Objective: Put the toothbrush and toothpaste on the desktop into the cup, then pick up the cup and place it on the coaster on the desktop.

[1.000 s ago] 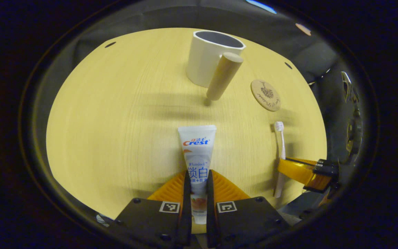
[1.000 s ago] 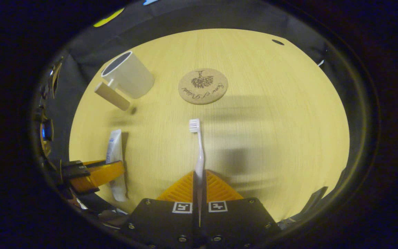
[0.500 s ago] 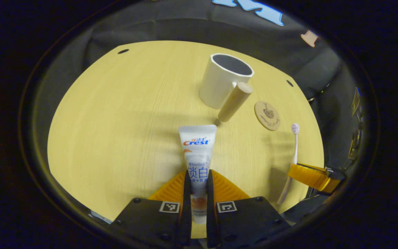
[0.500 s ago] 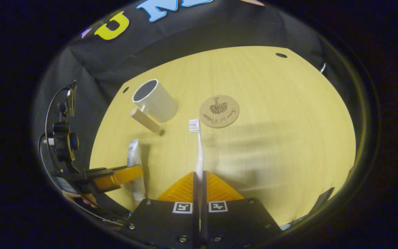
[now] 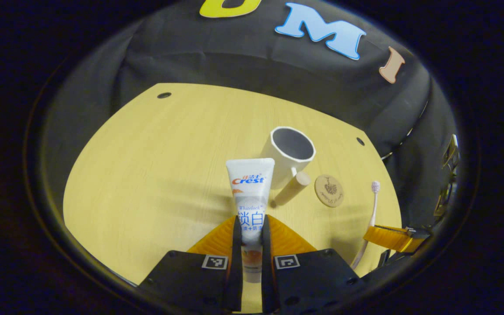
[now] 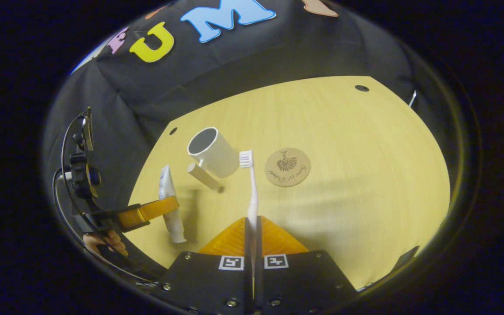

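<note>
white toothpaste tube [image 5: 250,197], pale toothbrush [image 6: 252,192], white cup [image 5: 290,155]

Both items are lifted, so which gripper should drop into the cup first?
Probably the left gripper: its toothpaste points almost at the cup; the right gripper with the toothbrush sits farther aside.

In the left gripper view, the left hand-held gripper [image 5: 249,245] has a black body across the bottom centre of the frame, carrying two small square black-and-white markers and round screws near its corners. Ribbed finger bases rise from it in a wedge. The right hand-held gripper [image 6: 252,245] shows the same black body, paired square markers and a row of screws along its lower edge. At the left edge of the right gripper view, thin black cables loop above the other unit's black mount.
</note>
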Available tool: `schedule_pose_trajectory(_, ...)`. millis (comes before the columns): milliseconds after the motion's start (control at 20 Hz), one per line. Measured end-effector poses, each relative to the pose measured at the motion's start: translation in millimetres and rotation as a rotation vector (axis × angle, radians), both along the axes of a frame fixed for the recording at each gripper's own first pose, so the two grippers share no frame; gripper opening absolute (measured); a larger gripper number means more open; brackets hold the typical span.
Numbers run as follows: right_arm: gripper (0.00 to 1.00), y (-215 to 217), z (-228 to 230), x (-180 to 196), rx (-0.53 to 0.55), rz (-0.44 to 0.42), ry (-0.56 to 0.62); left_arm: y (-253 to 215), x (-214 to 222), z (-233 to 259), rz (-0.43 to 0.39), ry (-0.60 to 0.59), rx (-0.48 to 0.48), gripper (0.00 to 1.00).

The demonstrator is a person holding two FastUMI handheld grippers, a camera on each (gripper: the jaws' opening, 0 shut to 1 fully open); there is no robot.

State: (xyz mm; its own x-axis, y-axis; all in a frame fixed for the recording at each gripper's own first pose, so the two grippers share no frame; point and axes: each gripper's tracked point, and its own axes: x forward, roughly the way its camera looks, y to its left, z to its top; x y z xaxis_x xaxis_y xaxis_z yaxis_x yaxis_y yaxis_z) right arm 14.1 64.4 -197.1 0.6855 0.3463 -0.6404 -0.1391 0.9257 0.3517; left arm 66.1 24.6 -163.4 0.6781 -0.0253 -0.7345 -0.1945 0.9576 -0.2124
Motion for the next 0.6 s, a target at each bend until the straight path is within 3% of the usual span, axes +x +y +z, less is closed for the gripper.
schedule_pose_trajectory(600, 0.03, 5, 29, 9, 0.025, 0.011, -0.107, 26, 77, 92, 0.064, -0.346, -0.025, 0.24)
